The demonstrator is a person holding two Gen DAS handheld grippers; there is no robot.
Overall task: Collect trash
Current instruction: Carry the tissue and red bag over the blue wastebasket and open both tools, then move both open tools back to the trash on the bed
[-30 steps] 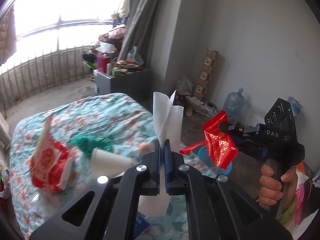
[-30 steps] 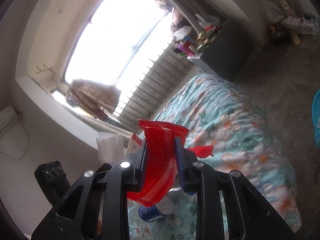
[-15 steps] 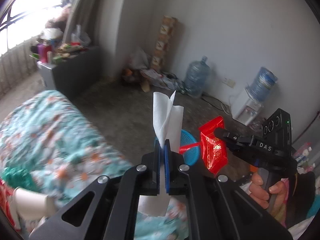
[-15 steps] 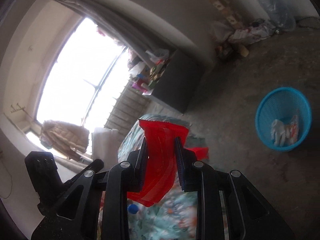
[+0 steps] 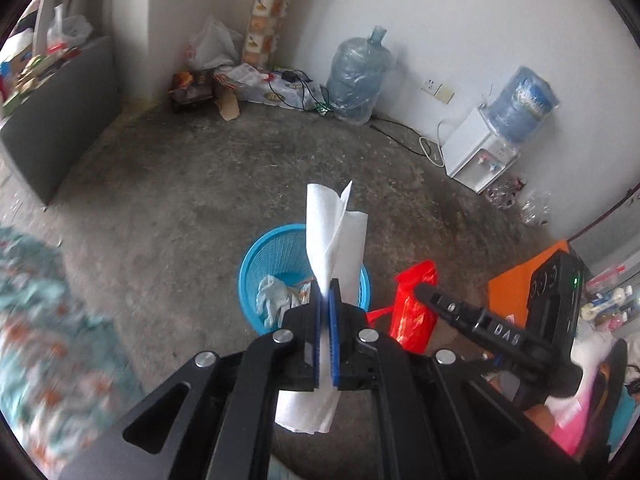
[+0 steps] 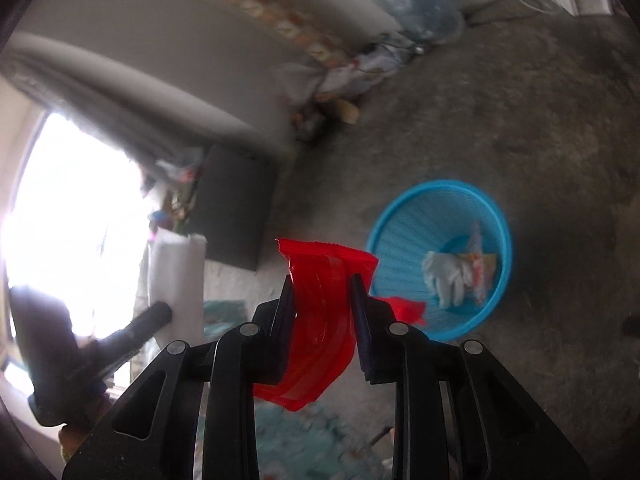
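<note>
My left gripper (image 5: pixel 327 292) is shut on a folded white paper tissue (image 5: pixel 335 236) and holds it above the blue mesh trash basket (image 5: pixel 260 260) on the floor. The basket holds a white glove (image 5: pixel 272 296) and a wrapper. My right gripper (image 6: pixel 322 280) is shut on a red plastic wrapper (image 6: pixel 320 308); the basket (image 6: pixel 404 216) lies ahead and to its right. In the left wrist view the right gripper (image 5: pixel 424 290) with the red wrapper (image 5: pixel 414 308) is just right of the basket. In the right wrist view the tissue (image 6: pixel 176 276) shows at the left.
The grey concrete floor (image 5: pixel 180 184) surrounds the basket. Water jugs (image 5: pixel 360 76), a white water dispenser (image 5: pixel 480 156), bags and cables line the far wall. A dark cabinet (image 5: pixel 56 120) stands at the left. The floral bedspread (image 5: pixel 44 320) is at the lower left.
Both grippers swung away from the bed toward the floor. The blue basket has come much closer and now sits right under the tissue. Both grips are unchanged.
</note>
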